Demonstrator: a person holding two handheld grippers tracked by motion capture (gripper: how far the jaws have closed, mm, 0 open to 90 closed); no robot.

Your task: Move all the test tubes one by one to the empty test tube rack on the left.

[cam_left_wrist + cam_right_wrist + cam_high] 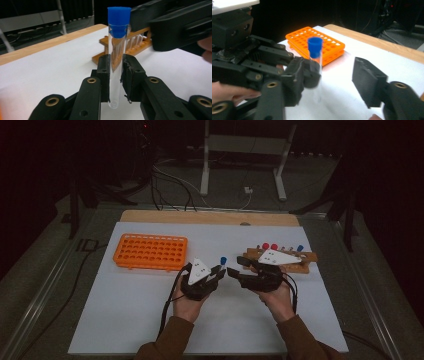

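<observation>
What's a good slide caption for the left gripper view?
Left claw shut on an upright blue-capped test tube, wooden rack behind on the white sheet.

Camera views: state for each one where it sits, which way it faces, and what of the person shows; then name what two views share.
High view: sits above the person's side, facing forward and down on the white table; both forearms, hands, left gripper and right gripper show.
Left gripper view: rides the left gripper, facing the wooden rack; its fingers clamp the blue-capped tube.
Right gripper view: rides the right gripper, facing the orange rack; its fingers stand apart.
Shared: both gripper views show the tube.
</observation>
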